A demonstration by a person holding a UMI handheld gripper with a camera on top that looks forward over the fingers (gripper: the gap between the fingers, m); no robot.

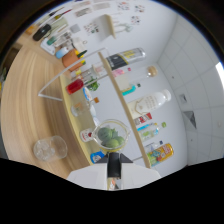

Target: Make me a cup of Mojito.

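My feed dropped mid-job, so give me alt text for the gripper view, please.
A clear glass bowl of green leaves and lime pieces sits just ahead of the claw, above a wooden counter. A shelf of bottles and cans runs beyond it, and a clear cup stands to one side.

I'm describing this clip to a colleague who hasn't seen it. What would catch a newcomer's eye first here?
First, the clear glass bowl of green leaves and lime pieces, close ahead of the gripper. Beyond it, a shelf crowded with bottles and cans runs along the white wall, a large white bottle standing out. Off to one side, a clear empty-looking glass sits on the wooden counter.
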